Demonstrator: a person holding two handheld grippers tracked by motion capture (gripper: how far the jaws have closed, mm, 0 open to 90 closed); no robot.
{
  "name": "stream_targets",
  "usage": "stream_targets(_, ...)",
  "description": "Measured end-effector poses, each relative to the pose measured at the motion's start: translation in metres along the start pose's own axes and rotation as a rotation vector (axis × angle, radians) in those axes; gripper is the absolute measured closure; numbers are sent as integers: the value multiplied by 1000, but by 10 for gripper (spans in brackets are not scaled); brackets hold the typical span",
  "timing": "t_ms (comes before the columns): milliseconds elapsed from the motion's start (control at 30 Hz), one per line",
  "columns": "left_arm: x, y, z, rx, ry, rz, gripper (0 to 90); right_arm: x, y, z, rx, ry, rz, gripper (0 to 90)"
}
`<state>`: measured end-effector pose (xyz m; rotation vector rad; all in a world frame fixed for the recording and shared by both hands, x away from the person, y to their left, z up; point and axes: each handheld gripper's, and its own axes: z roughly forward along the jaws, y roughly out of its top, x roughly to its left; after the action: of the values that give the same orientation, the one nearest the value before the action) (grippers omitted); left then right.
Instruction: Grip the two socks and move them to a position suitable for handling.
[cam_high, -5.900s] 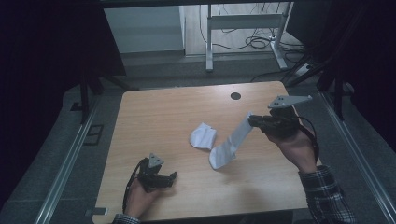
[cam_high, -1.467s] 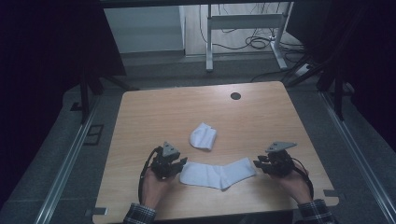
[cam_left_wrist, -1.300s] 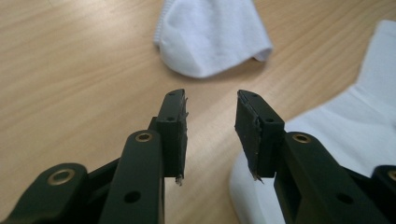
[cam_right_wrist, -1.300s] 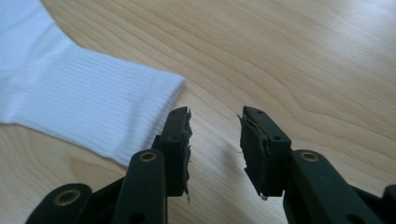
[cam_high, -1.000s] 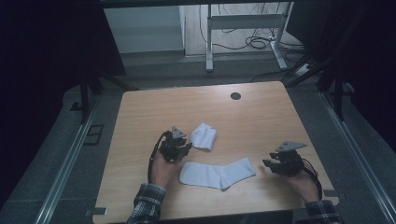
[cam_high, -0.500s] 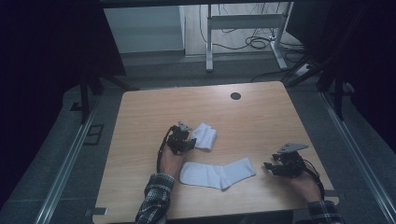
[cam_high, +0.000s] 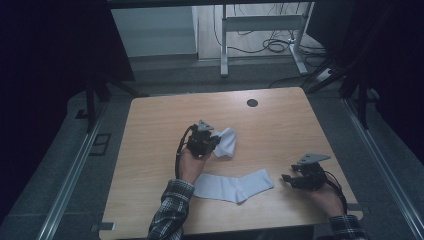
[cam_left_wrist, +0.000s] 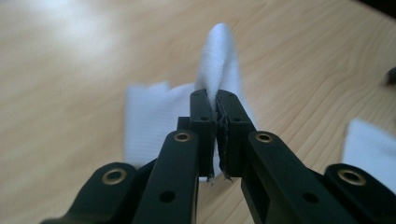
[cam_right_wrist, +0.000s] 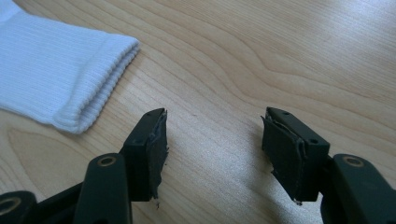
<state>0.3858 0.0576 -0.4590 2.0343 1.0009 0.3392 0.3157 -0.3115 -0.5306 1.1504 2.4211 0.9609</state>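
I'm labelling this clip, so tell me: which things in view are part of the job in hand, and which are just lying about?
In the job:
- bunched sock, pinched by the left gripper
- flat sock, laid out on the table
- right gripper, open beside the flat sock's cuff

Lying about:
- cables on the floor
- metal desk frame behind the table

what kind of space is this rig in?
Probably a lab or data-collection room, not a home. A bare wooden table sits between metal rails on a grey floor, with loose cables and a desk frame behind. Two white socks are the props.
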Motion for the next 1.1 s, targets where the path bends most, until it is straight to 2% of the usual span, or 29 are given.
stream_targets(67,-7,13,-2,-21,-9,13,858,0,0,0,0,1,1,390)
stream_targets(100,-7,13,-2,-21,-9,13,858,0,0,0,0,1,1,390)
stream_targets(133,-16,27,-5,-38,-18,37,858,0,0,0,-4,4,1,388)
stream_targets(167,-16,27,-5,-38,-18,37,858,0,0,0,-4,4,1,388)
stream_targets(200,-26,40,-9,-64,-23,53,857,0,-1,0,-6,6,3,387)
stream_targets(333,-47,68,-24,-131,-35,91,858,0,-1,0,-8,6,3,384)
stream_targets(367,-47,68,-24,-131,-35,91,859,0,-1,0,-8,6,3,384)
stream_targets(433,-59,88,-44,-184,-22,127,860,0,-1,0,-8,6,0,381)
stream_targets(500,-62,96,-57,-215,-14,140,860,0,-1,0,-8,4,-1,380)
stream_targets(533,-62,96,-57,-215,-14,140,860,0,-1,0,-8,4,-1,380)
stream_targets(567,-62,100,-67,-228,-2,156,860,1,-1,0,-8,3,-2,380)
stream_targets(600,-60,101,-75,-238,13,153,860,1,-1,0,-7,0,-5,379)
stream_targets(667,-54,96,-78,-216,46,153,860,1,-1,0,-4,1,-3,379)
stream_targets(733,-46,86,-72,-183,67,139,860,1,-1,0,-2,-3,-5,379)
stream_targets(933,-7,32,-36,-54,108,37,859,2,-1,1,-6,-2,0,379)
stream_targets(1000,2,17,-28,-22,124,15,859,1,-1,1,-10,0,1,379)
stream_targets(1033,2,17,-28,-22,124,15,858,1,-1,1,-10,0,1,379)
stream_targets(1067,11,1,-21,7,144,-5,857,1,-1,1,-11,1,1,379)
stream_targets(1100,16,-7,-18,20,154,-12,857,1,-1,1,-11,1,1,378)
